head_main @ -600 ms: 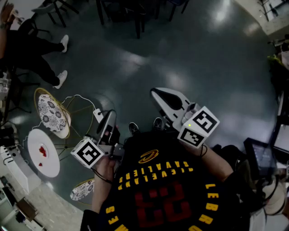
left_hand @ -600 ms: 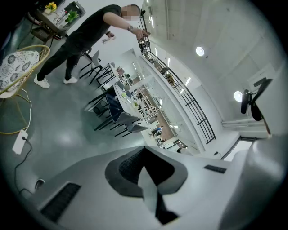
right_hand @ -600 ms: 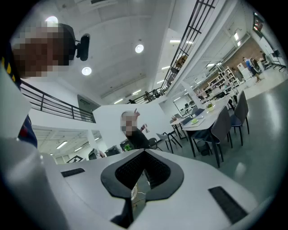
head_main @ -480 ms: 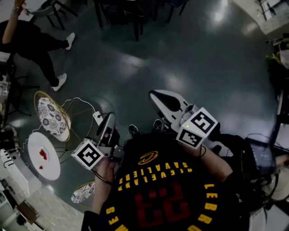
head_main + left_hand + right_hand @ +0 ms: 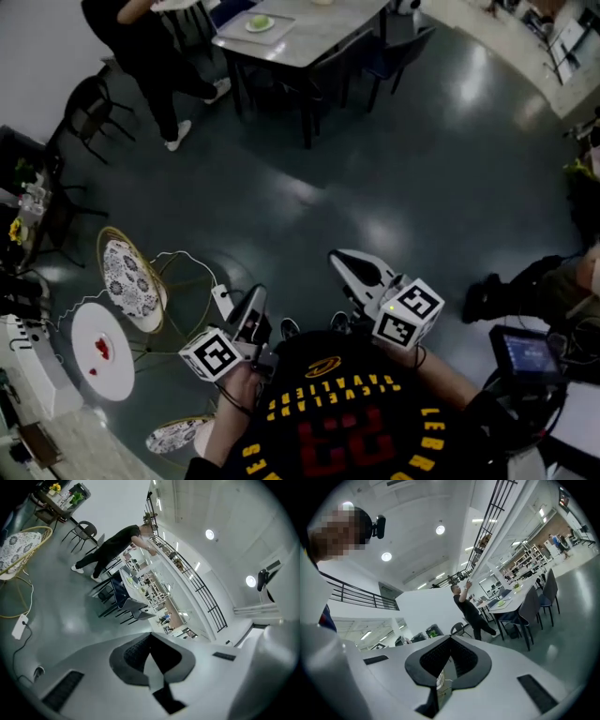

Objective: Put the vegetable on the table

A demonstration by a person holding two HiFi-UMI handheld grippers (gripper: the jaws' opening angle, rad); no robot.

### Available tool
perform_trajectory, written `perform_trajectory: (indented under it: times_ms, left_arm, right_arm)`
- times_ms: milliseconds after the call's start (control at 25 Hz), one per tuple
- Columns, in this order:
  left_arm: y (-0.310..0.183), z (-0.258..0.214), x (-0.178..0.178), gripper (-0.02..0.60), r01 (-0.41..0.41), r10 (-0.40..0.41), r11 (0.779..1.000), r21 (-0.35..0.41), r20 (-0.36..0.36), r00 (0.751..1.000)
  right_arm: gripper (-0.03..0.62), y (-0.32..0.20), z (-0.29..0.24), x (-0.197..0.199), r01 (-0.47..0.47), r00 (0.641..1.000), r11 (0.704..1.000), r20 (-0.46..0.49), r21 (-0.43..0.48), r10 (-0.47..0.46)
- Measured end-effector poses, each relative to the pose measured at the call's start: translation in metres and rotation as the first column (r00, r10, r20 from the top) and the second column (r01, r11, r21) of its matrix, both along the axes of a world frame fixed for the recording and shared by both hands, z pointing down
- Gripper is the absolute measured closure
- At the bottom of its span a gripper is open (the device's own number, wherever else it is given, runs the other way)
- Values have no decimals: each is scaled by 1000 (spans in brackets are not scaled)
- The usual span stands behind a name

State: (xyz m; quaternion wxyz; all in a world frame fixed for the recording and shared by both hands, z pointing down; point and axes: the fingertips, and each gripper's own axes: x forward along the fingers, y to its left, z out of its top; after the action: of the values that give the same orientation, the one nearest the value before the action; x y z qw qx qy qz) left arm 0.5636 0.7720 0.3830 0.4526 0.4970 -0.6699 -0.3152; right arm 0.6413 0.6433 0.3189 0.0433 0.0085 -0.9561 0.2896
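Observation:
Both grippers are held in front of my chest above the dark floor. My left gripper [image 5: 255,298] is shut with nothing in it; its jaws meet in the left gripper view [image 5: 151,641]. Nothing is held in my right gripper [image 5: 339,259], which is shut too, and its pads [image 5: 440,656] touch in the right gripper view. Far ahead stands a grey table [image 5: 319,33] with a small green thing [image 5: 260,22] on a tray; the same table [image 5: 520,597] shows in the right gripper view. Whether the green thing is the vegetable I cannot tell.
A person in black [image 5: 150,42] stands at the table's left end. Dark chairs [image 5: 394,52] surround the table. To my left are a wire chair with a patterned cushion [image 5: 131,272], a round white side table [image 5: 117,370] with something red on it, and a white cable [image 5: 183,258] on the floor.
The head view has swung up, so the table now shows at the top and the grippers sit lower. The person in black moved from the left edge to the table. Both grippers stay shut.

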Motion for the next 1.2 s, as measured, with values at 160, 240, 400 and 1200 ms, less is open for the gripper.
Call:
perform_trajectory:
  times_ms: [160,240,400,1200]
  left_arm:
    - [-12,-7,4,581,2,-2,1000,1,48,999]
    - [-14,-9,5,581,14,-14,1000,9,57,998]
    - [-10,-1,-9,581,72,-72,997,-2,24,997]
    - [-101,2,-254,581,-94,96,991,94,-20,995]
  right_arm:
    - [591,-10,6,7,21,1000,999,3,-31,-21]
    - [591,-13,9,10,30,1000,999,1,-42,-30]
    - [591,-23,20,-1,45,999,998,-22,-53,-46]
    - [591,-90,30,-230,-142,985,984,-116,-109,130]
